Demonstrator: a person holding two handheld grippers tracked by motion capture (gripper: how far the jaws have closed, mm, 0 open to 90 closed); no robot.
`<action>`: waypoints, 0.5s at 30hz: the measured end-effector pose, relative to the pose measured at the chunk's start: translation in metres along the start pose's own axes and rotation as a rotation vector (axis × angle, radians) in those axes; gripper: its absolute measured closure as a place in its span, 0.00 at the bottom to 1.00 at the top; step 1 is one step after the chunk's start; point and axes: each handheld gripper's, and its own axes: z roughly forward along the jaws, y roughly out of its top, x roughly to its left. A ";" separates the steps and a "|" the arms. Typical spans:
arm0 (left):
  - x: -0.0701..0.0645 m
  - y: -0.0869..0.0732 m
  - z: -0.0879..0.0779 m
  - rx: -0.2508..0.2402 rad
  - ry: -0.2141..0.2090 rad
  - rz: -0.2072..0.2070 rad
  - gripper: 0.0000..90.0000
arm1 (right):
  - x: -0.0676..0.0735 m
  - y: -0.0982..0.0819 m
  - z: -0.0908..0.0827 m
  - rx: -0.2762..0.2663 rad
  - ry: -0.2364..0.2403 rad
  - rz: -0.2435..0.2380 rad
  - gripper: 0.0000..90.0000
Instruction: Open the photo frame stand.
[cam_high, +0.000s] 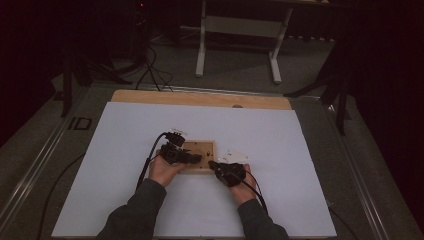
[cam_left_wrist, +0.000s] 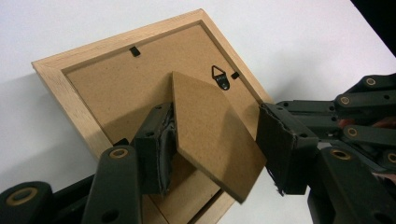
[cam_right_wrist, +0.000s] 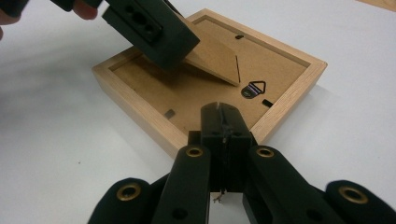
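A light wooden picture frame (cam_high: 204, 149) lies face down on the white sheet, its brown backboard (cam_left_wrist: 112, 88) up. The backboard's stand flap (cam_left_wrist: 210, 135) is lifted at an angle. My left gripper (cam_left_wrist: 219, 140) is open around that flap: one pad (cam_left_wrist: 161, 140) touches the flap's edge and the other stands apart from it. My right gripper (cam_right_wrist: 219, 116) is shut, with nothing between its jaws, its tip resting at the frame's near rim (cam_right_wrist: 154, 128). In the right gripper view, one left gripper finger (cam_right_wrist: 149, 28) sits over the raised flap (cam_right_wrist: 215, 58). A triangular hanger (cam_right_wrist: 253, 88) lies flat on the backboard.
A white sheet (cam_high: 150, 200) covers the table, with a wooden strip (cam_high: 200, 98) along the far edge. Beyond it stand white table legs (cam_high: 240, 30), and cables (cam_high: 150, 70) lie on the floor. Both forearms come in from the bottom.
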 end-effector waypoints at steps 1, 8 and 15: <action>0.000 0.000 0.000 0.001 0.002 -0.001 0.53 | 0.000 0.000 0.000 0.000 0.000 0.000 0.99; 0.001 0.002 0.002 0.016 0.024 -0.001 0.57 | 0.000 0.000 0.000 0.000 0.000 -0.001 0.99; -0.002 0.004 0.003 0.040 0.045 0.014 0.58 | 0.000 0.000 0.000 0.000 0.001 0.000 0.99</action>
